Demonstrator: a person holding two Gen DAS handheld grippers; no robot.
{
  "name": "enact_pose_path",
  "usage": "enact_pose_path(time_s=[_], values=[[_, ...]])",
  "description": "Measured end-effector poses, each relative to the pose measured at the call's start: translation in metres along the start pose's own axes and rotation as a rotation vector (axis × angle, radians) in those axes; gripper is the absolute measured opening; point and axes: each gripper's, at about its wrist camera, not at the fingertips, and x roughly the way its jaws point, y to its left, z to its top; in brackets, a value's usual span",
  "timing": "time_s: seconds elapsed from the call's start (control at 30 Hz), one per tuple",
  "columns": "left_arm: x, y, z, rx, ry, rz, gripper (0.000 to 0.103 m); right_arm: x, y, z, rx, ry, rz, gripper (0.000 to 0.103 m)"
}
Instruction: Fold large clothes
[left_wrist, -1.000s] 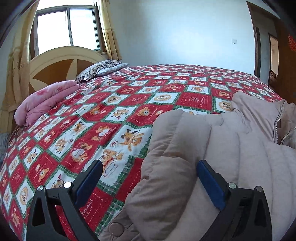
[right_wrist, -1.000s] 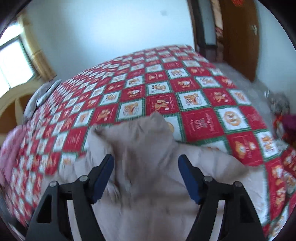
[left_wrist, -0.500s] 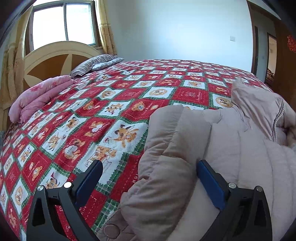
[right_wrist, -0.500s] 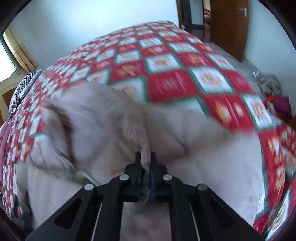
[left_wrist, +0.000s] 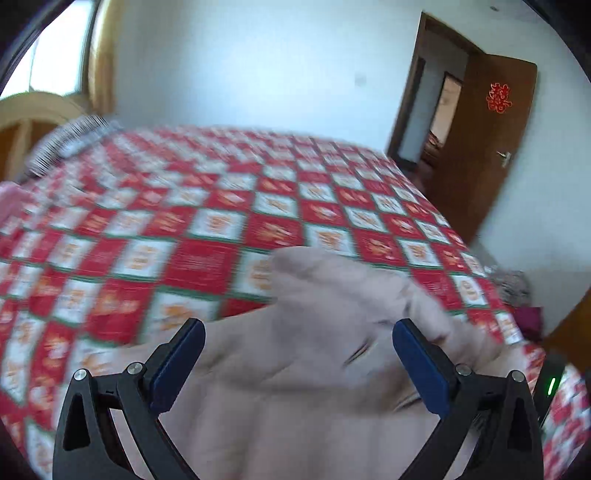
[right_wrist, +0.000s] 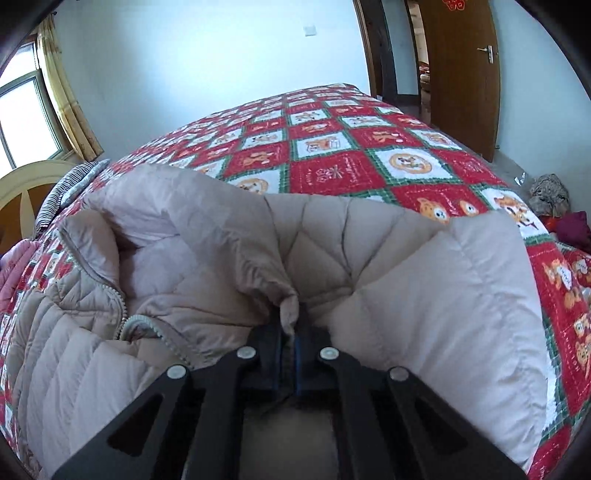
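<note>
Jacket (right_wrist: 424, 295), big and puffy, lies low in the frame on the bed (right_wrist: 332, 170), barely folded. Right gripper (right_wrist: 287, 350) pinches 1 sleeve. Left gripper (left_wrist: 299, 354) hangs wide apart, holding nothing.

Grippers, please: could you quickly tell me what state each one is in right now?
Left gripper: open, holding nothing, over the beige puffer jacket.
Right gripper: closed on a fold of the jacket.
</note>
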Motion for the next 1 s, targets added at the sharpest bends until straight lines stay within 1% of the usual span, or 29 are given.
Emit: enact_pose_path(time_s=[0.03,0.1,0.13,0.2,0.23,0.27,0.33,0.47,0.53,0.57,0.63,0.67,0.7,0.73,0.83,0.93,0.97,1.0], values=[[0.027,-0.007,0.008,-0.008,0.084,0.001,0.102,0.000,0.000,0.000,0.005,-0.002,0.006,0.004],[0.061,-0.011,0.008,-0.025,0.174,0.045,0.102,-0.001,-0.002,-0.002,0.015,-0.007,0.018,0.004],[0.079,-0.011,0.006,-0.028,0.214,0.095,0.101,-0.001,-0.003,-0.002,0.020,-0.008,0.025,0.004],[0.091,-0.005,0.001,-0.040,0.221,0.173,0.064,-0.001,-0.005,-0.001,0.029,-0.009,0.035,0.004],[0.094,0.003,-0.001,-0.066,0.235,0.162,0.018,0.000,-0.005,-0.002,0.032,-0.009,0.037,0.004],[0.094,0.009,-0.004,-0.092,0.243,0.139,0.014,0.000,-0.005,-0.002,0.035,-0.009,0.039,0.004],[0.077,0.017,-0.010,-0.106,0.193,0.122,0.010,0.000,-0.006,-0.002,0.040,-0.009,0.043,0.004],[0.035,0.013,-0.030,-0.034,0.095,0.148,0.008,0.000,-0.009,-0.003,0.059,-0.008,0.056,0.004],[0.037,0.020,-0.041,-0.043,0.092,0.169,0.008,0.001,-0.009,-0.002,0.061,-0.007,0.056,0.004],[0.042,0.029,-0.050,-0.068,0.102,0.182,0.008,0.001,-0.009,-0.002,0.060,-0.006,0.054,0.004],[0.056,0.046,-0.062,-0.129,0.129,0.168,0.008,0.001,-0.008,-0.002,0.058,-0.005,0.050,0.004],[0.058,0.052,-0.068,-0.150,0.116,0.158,0.009,0.002,-0.008,-0.002,0.058,-0.004,0.047,0.004],[0.058,0.057,-0.077,-0.171,0.073,0.144,0.010,0.002,-0.007,-0.002,0.057,-0.003,0.045,0.004],[0.058,0.059,-0.082,-0.189,0.048,0.144,0.011,0.002,-0.007,-0.002,0.057,-0.003,0.043,0.004],[0.059,0.059,-0.083,-0.195,0.036,0.159,0.011,0.004,-0.008,-0.001,0.058,0.000,0.040,0.004],[0.057,0.062,-0.084,-0.212,0.020,0.140,0.011,-0.001,-0.008,0.002,0.060,0.010,0.054,0.008],[0.055,0.064,-0.086,-0.225,0.010,0.131,0.011,-0.009,-0.009,0.003,0.072,0.000,0.057,0.009],[0.054,0.066,-0.087,-0.230,0.003,0.127,0.011,-0.023,-0.012,0.005,0.093,-0.041,0.058,0.011]])
